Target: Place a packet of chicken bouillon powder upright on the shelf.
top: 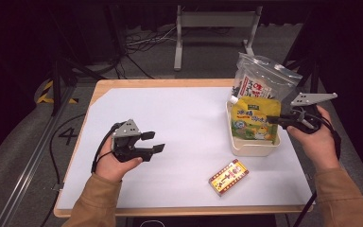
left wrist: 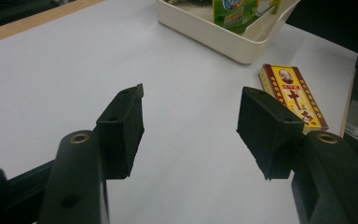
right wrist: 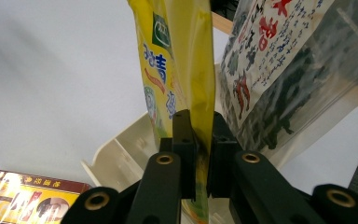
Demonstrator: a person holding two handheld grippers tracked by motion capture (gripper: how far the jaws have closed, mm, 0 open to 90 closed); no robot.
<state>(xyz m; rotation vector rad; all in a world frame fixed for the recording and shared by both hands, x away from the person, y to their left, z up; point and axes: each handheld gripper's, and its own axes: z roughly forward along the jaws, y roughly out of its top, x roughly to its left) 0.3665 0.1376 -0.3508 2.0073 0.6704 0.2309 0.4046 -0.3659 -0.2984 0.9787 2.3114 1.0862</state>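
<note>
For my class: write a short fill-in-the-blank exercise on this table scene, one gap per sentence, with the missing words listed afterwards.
1. The right gripper is shut on the ____ pouch.
2. That pouch stands in a cream ____ beside the clear bag.
3. The left gripper has its fingers ____, holding nothing.
4. The red and yellow box lies on the ____ table cover.

Missing words: yellow; tray; open; white

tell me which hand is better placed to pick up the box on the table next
Left, probably: the left gripper is open and points toward the box, while the right gripper is shut on the yellow pouch.
</note>
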